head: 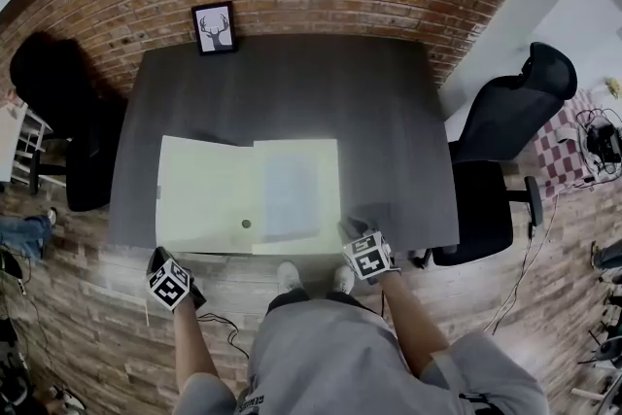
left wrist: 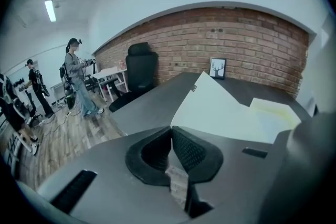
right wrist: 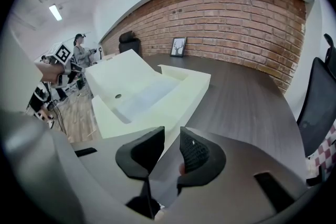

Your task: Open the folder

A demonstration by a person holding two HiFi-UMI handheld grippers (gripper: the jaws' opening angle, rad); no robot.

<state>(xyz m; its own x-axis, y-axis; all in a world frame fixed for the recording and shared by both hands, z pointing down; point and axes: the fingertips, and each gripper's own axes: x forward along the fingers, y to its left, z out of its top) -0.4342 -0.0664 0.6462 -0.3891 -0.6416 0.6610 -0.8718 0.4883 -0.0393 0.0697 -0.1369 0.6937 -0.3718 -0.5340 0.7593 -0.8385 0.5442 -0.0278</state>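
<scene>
A pale yellow folder (head: 209, 194) lies open near the front edge of the dark table (head: 389, 112). Its left flap is spread out, and a bluish sheet (head: 288, 192) lies in the right half. A small round snap (head: 246, 224) sits near the middle fold. My right gripper (head: 348, 230) is at the folder's near right corner; its jaws stand apart and the pads press on nothing. In the right gripper view the folder (right wrist: 142, 92) ends just ahead of that gripper (right wrist: 171, 139). My left gripper (head: 155, 258) hangs off the table's front left corner, shut and empty, also seen as left gripper (left wrist: 170, 136), with the folder (left wrist: 220, 107) beyond it.
A framed deer picture (head: 215, 27) leans on the brick wall at the table's back. Black office chairs stand at the left (head: 58, 112) and right (head: 505, 160). In the left gripper view, people (left wrist: 79, 78) stand far off on the wooden floor. Cables lie by my feet.
</scene>
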